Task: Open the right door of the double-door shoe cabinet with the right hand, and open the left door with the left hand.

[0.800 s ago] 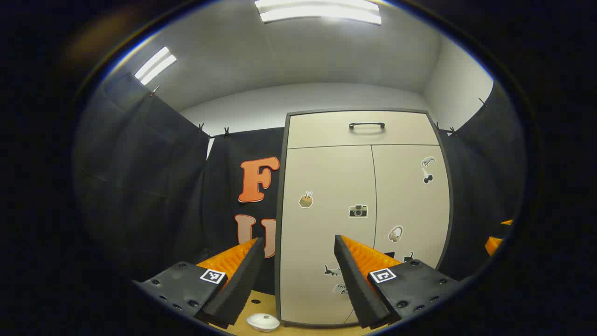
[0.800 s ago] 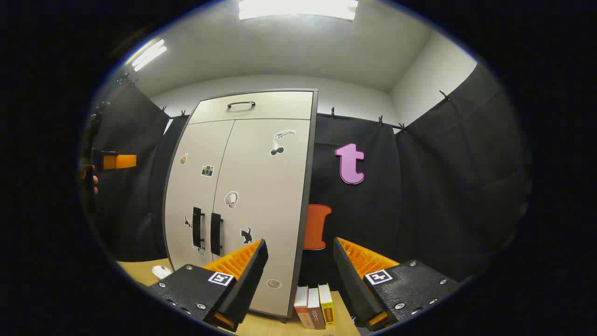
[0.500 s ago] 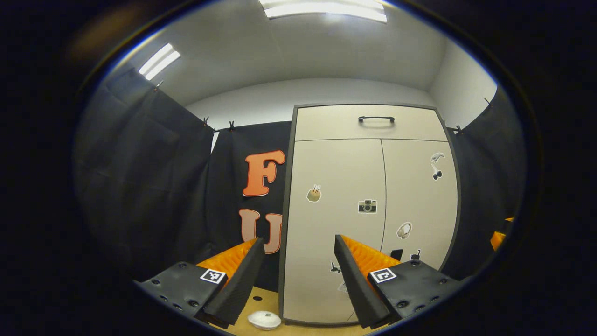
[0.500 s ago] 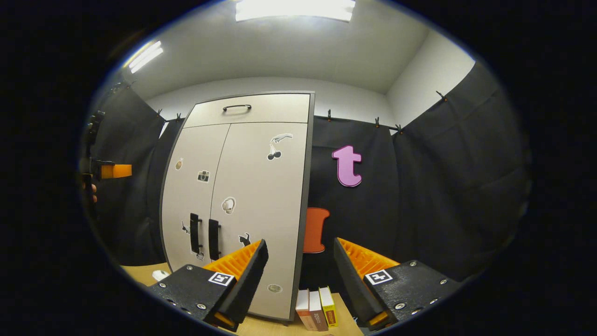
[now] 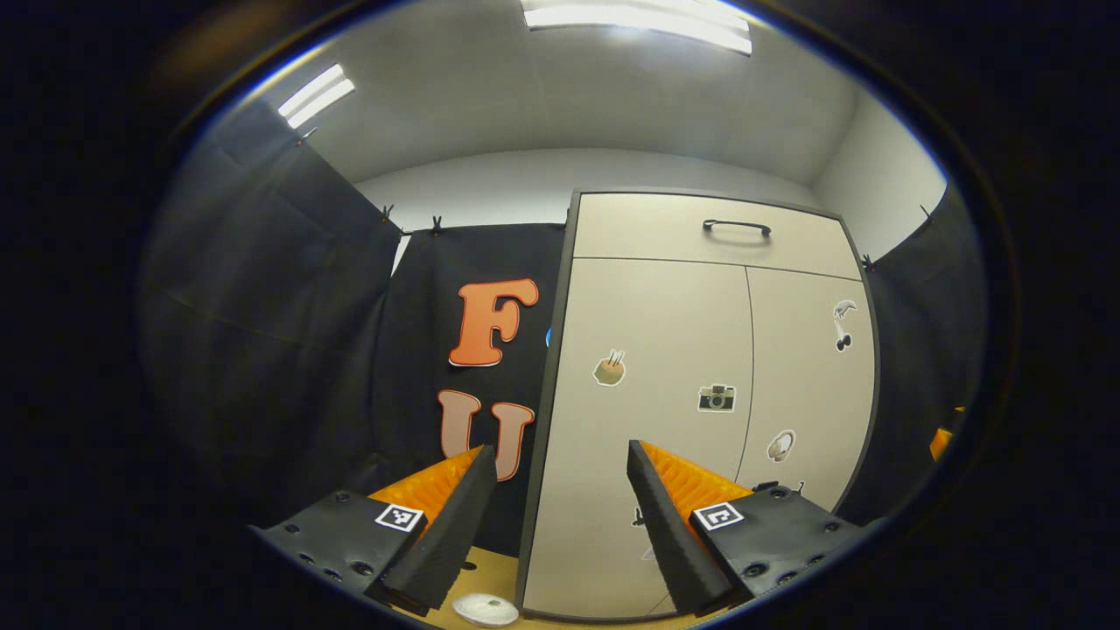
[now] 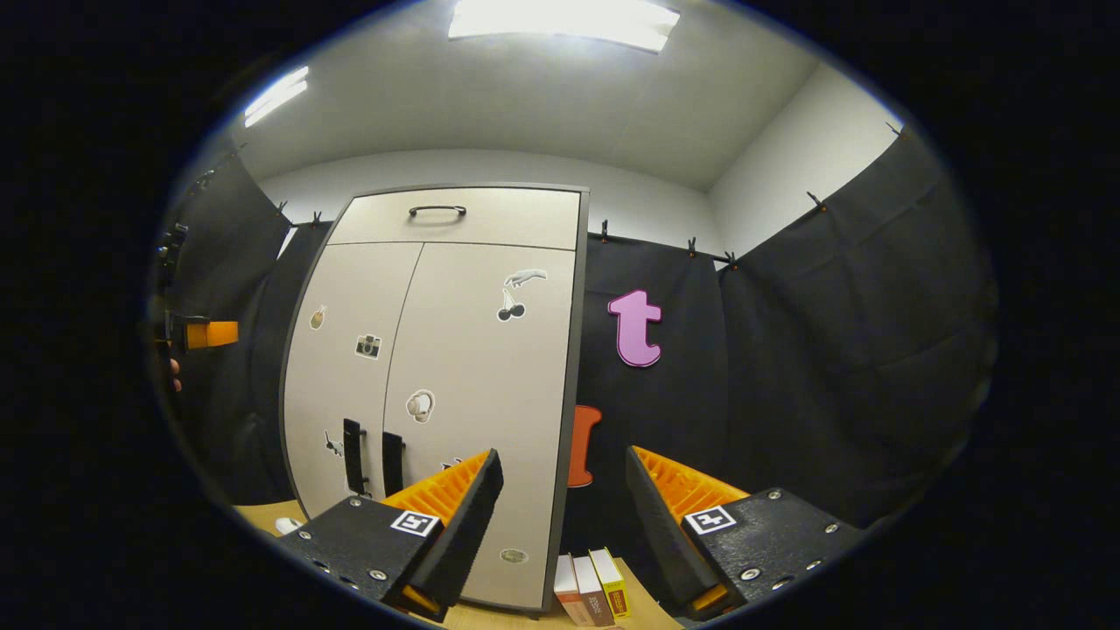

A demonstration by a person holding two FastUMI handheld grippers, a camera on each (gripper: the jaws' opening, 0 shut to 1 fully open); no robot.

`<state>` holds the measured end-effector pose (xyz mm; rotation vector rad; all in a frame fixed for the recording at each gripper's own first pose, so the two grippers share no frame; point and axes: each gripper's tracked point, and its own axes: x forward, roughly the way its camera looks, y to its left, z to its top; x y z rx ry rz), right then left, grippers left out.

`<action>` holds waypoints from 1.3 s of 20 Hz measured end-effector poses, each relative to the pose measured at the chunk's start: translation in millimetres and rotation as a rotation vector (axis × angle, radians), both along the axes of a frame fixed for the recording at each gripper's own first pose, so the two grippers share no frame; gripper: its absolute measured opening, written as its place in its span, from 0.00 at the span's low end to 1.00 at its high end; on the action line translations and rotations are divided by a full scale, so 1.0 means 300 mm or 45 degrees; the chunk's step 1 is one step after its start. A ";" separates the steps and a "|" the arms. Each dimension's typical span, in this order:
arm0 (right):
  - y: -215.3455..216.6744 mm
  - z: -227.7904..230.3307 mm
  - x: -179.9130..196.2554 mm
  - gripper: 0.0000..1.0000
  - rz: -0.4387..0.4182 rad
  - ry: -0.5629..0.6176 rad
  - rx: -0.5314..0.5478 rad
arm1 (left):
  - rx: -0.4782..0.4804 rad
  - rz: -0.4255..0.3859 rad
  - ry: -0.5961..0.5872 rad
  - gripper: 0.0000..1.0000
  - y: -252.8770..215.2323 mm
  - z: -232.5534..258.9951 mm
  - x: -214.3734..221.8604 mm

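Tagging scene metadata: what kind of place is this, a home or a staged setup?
Looks like a staged recording booth, not a home: black cloth clipped up as walls, a lone shoe cabinet with stickers standing on a wooden tabletop, and strip lights on a plain ceiling.

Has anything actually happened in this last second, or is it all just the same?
Only the views have shifted. In the left gripper view the shoe cabinet slid rightward; in the right gripper view it slid slightly leftward and lower. Nothing was grasped: both doors stay closed, and the left gripper and right gripper keep their jaws open and empty.
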<state>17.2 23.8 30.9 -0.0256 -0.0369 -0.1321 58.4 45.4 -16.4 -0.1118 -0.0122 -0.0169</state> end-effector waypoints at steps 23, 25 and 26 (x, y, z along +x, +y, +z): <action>0.324 -0.135 0.169 0.94 0.114 0.156 0.031 | -0.001 -0.028 -0.018 0.96 0.138 -0.046 0.033; 0.374 -0.173 0.208 0.94 0.143 0.188 0.048 | 0.015 -0.047 0.002 0.96 0.132 -0.061 0.036; 0.398 -0.198 0.227 0.94 0.154 0.211 0.047 | 0.038 -0.062 0.015 0.96 0.126 -0.077 0.038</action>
